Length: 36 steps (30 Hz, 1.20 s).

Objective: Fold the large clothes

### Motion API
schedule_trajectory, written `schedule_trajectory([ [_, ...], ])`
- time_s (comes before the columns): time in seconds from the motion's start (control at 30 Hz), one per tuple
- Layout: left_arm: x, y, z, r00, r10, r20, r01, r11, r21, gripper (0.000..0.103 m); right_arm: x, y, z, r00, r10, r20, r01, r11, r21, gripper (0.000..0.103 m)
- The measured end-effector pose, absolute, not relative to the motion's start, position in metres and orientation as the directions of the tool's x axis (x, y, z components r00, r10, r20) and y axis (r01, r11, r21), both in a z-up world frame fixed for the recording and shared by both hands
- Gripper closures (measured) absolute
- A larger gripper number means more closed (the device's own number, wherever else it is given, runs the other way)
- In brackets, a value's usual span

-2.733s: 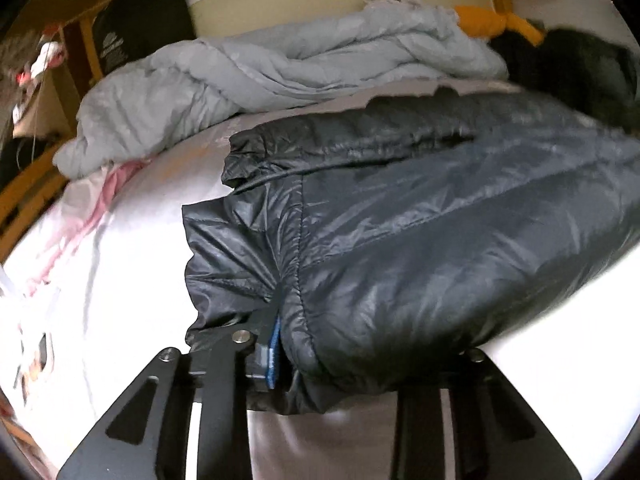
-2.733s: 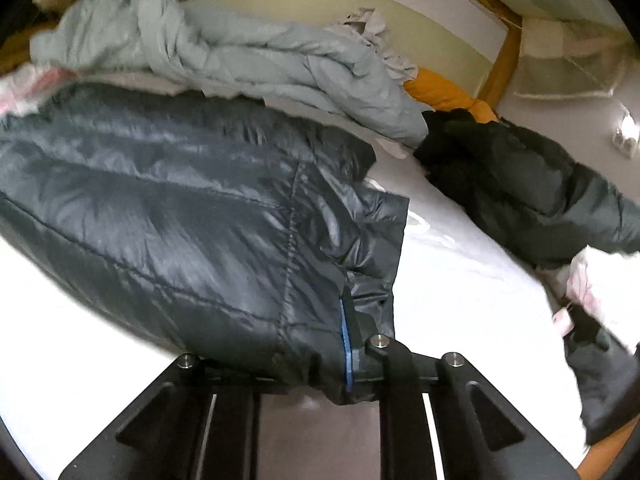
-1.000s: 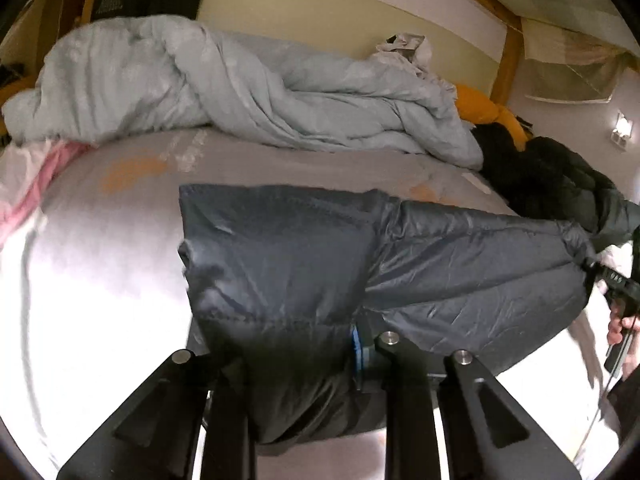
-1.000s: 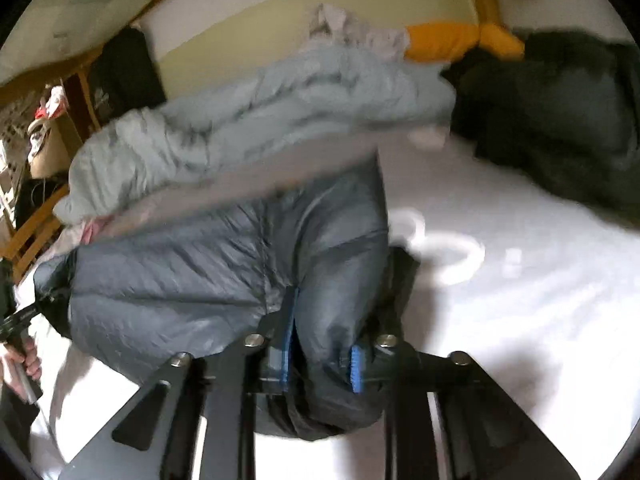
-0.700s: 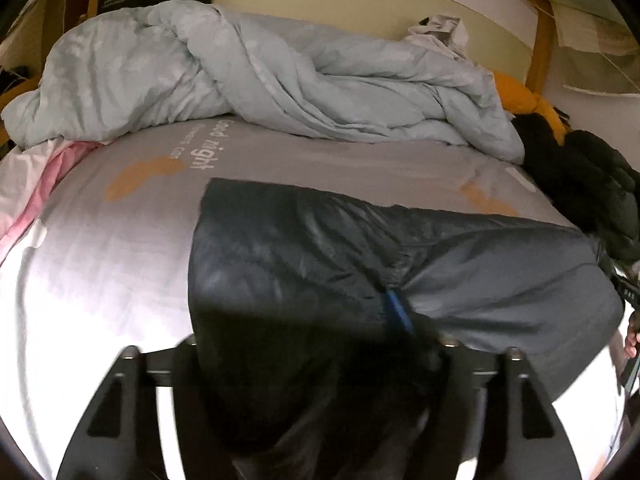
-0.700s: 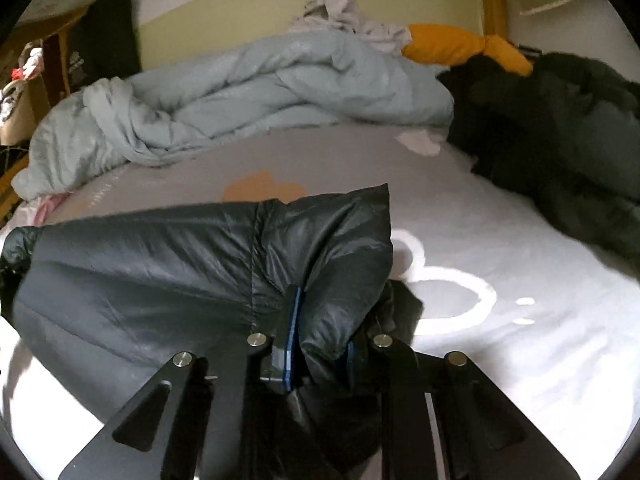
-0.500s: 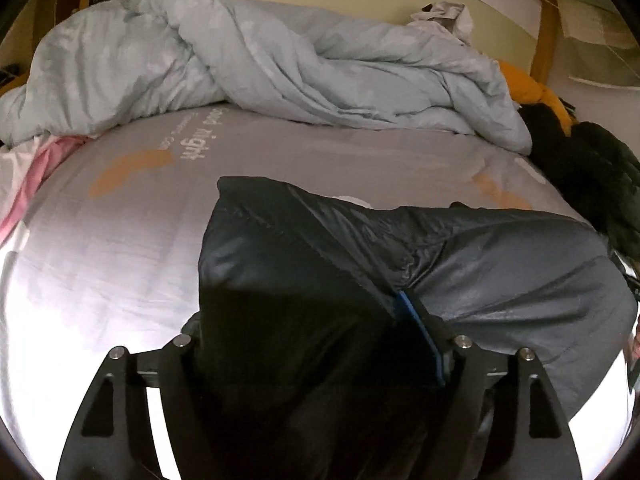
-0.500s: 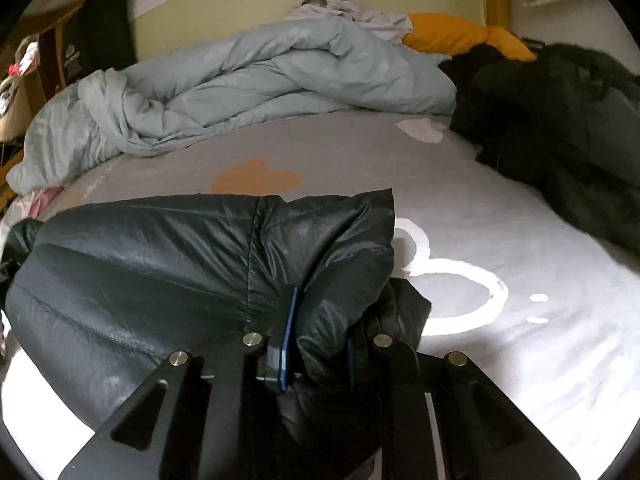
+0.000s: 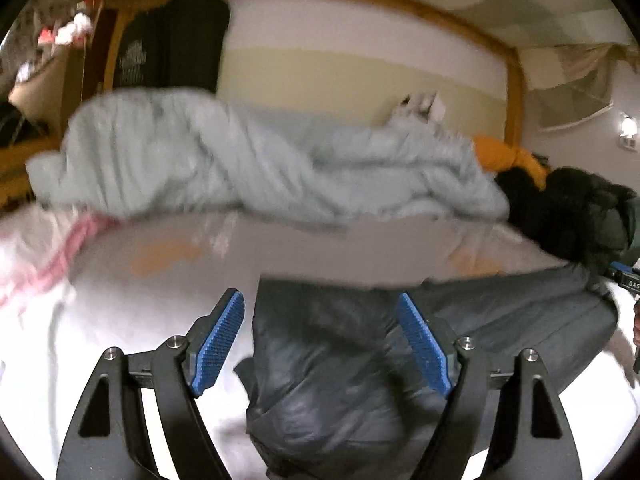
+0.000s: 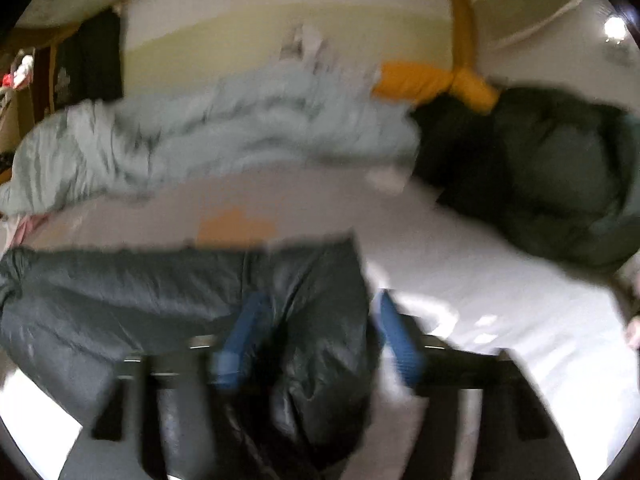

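A dark grey puffer jacket (image 9: 460,320) lies folded on the bed sheet (image 9: 100,320). In the left wrist view my left gripper (image 9: 320,312) is open, its blue pads (image 9: 218,338) apart on either side of the jacket's left end, not gripping it. In the blurred right wrist view the jacket (image 10: 140,300) stretches to the left, and my right gripper (image 10: 320,312) is open with its blue pads (image 10: 396,336) spread around the jacket's right end.
A pale blue duvet (image 9: 260,168) is heaped along the back of the bed. An orange pillow (image 10: 432,80) and a dark green coat (image 10: 552,176) lie at the back right. A wooden bed frame (image 9: 514,92) runs behind. Pink cloth (image 9: 60,256) lies at the left.
Both grippers have opened and let go of the jacket, which now lies on the bed. Both cameras have tilted up and pulled back a little.
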<state>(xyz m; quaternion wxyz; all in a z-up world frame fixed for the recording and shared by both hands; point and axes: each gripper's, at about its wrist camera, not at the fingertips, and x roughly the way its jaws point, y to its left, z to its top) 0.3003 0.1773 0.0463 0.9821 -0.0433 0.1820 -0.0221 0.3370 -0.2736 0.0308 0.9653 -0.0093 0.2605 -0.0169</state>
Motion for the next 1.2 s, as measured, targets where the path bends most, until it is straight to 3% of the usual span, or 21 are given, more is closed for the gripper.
schedule_trajectory([
  [0.13,0.291,0.148,0.063,0.923,-0.083,-0.376,0.079,0.997,-0.027,0.025,0.302,-0.266,0.068,0.937,-0.003,-0.35,-0.005,1.0,-0.023,0.016],
  [0.2,0.297,0.136,0.057,0.904,-0.128,-0.407,0.126,0.992,-0.031,0.039,0.293,-0.261,0.077,0.941,0.081,-0.328,-0.08,0.997,0.017,0.01],
  [0.23,0.3,0.133,0.053,0.895,-0.163,-0.415,0.156,0.986,-0.05,0.042,0.294,-0.258,0.077,0.932,0.128,-0.338,-0.121,0.992,0.042,0.001],
  [0.3,0.316,0.128,0.04,0.875,-0.155,-0.459,0.15,0.987,-0.049,0.046,0.305,-0.251,0.07,0.899,0.191,-0.394,-0.172,0.982,0.083,0.0],
  [0.4,0.343,0.131,0.021,0.844,-0.103,-0.526,0.101,0.994,-0.034,0.046,0.339,-0.241,0.043,0.838,0.146,-0.525,-0.128,0.989,0.072,0.0],
  [0.53,0.371,0.151,-0.008,0.81,-0.029,-0.586,0.003,0.999,-0.046,0.046,0.378,-0.244,-0.01,0.738,0.086,-0.669,-0.066,0.996,0.055,0.011],
  [0.6,0.376,0.157,-0.023,0.812,-0.036,-0.583,0.003,0.998,-0.059,0.04,0.379,-0.247,-0.021,0.734,0.112,-0.67,-0.076,0.994,0.083,0.011],
  [0.67,0.387,0.149,-0.031,0.777,-0.016,-0.63,0.002,1.0,-0.024,0.04,0.378,-0.247,-0.022,0.734,0.13,-0.667,-0.089,0.991,0.095,0.01],
  [0.8,0.386,0.147,-0.033,0.776,-0.005,-0.63,-0.007,1.0,-0.016,0.039,0.383,-0.253,-0.03,0.723,0.142,-0.676,-0.083,0.989,0.119,0.007],
  [1.2,0.382,0.139,-0.029,0.781,0.069,-0.62,-0.048,0.998,0.05,0.034,0.383,-0.245,-0.031,0.718,0.066,-0.693,-0.045,0.998,0.048,0.001],
])
